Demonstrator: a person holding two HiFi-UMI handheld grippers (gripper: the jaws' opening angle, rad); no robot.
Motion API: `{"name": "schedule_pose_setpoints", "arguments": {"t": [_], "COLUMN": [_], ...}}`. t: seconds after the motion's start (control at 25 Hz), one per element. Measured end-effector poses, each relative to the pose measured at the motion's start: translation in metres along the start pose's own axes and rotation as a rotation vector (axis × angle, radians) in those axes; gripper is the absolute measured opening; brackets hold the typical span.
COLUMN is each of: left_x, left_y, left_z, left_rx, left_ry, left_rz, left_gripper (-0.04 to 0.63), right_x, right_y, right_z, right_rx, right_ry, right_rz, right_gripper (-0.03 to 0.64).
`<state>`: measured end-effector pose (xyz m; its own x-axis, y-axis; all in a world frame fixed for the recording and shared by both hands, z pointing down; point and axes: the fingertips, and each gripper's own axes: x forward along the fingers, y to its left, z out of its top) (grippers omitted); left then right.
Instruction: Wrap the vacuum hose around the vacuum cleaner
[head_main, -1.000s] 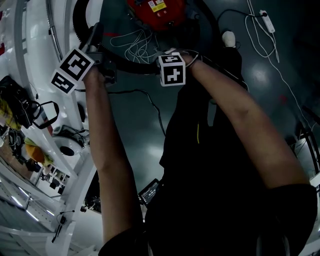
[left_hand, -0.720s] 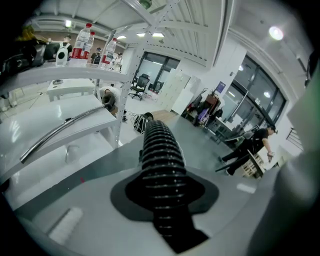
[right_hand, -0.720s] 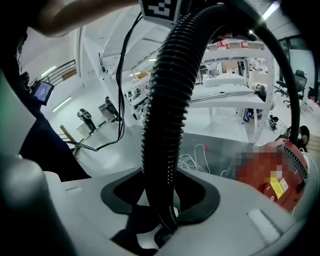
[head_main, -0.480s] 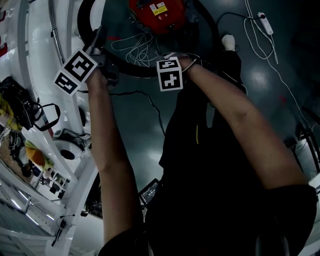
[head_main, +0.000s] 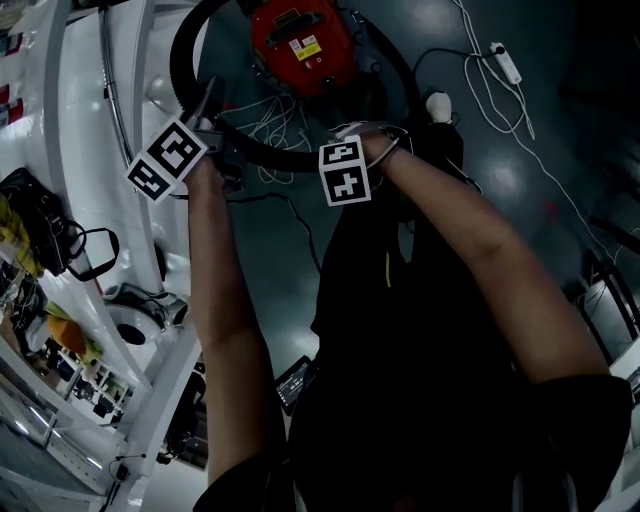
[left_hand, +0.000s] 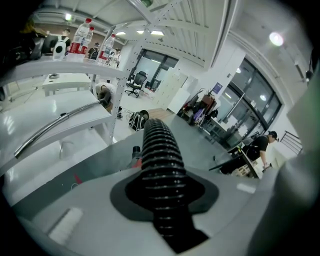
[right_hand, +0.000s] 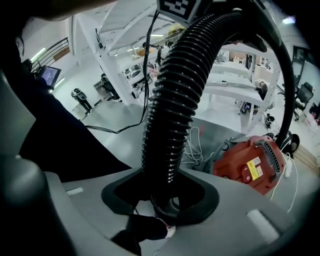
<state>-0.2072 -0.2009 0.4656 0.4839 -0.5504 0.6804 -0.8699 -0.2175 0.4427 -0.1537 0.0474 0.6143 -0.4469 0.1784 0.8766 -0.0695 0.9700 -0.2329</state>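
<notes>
Head view: the hose (head_main: 275, 153) already rings the vacuum cleaner (head_main: 300, 45) lying just ahead of both grippers. The left gripper (head_main: 212, 118) is clamped on the hose. The right gripper (head_main: 352, 135) has the hose between its jaws, but I cannot tell if they press. I think the loop still needs tightening.

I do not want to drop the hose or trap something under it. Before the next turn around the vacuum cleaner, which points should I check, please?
1. The left gripper is closed on the hose: ok.
2. The right gripper is closed on the hose: ok.
3. The hose curves round both sides of the red vacuum cleaner: ok.
4. Nothing lies in the way of the hose: not ok. A loose white cable lies between the hose and the vacuum cleaner and may get caught.
5. The hose end is fixed to the vacuum cleaner: cannot tell, the joint is not visible.
</notes>
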Motion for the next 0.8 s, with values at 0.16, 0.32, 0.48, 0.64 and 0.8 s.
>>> {"name": "schedule_pose_setpoints", "arguments": {"t": [0.16, 0.32, 0.48, 0.64, 0.8], "left_x": [-0.003, -0.002, 0.0, 0.003, 0.009], "left_y": [-0.015, -0.034, -0.054, -0.075, -0.093], "left_z": [0.001, 0.009, 0.024, 0.043, 0.06], "left_rx": [0.019, 0.048, 0.083, 0.12, 0.138], "left_ry": [0.008, 0.002, -0.017, -0.035, -0.055], "left_rz": [-0.021, -0.046, -0.074, -0.105, -0.126], "left_gripper": [0.12, 0.121, 0.121, 0.121, 0.121], "right_x": [-0.013, -0.029, -0.048, -0.069, -0.089], "right_y": [0.005, 0.001, -0.014, -0.034, -0.052], "right_z": [-0.007, -0.017, -0.028, -0.037, -0.047], "right_rx": [0.006, 0.015, 0.014, 0.004, 0.018], "right_ry": [0.042, 0.073, 0.107, 0.143, 0.159], "right_rz": [-0.017, -0.042, -0.09, -0.146, -0.193], "right_gripper": [0.176, 0.176, 0.176, 0.176, 0.176]}}
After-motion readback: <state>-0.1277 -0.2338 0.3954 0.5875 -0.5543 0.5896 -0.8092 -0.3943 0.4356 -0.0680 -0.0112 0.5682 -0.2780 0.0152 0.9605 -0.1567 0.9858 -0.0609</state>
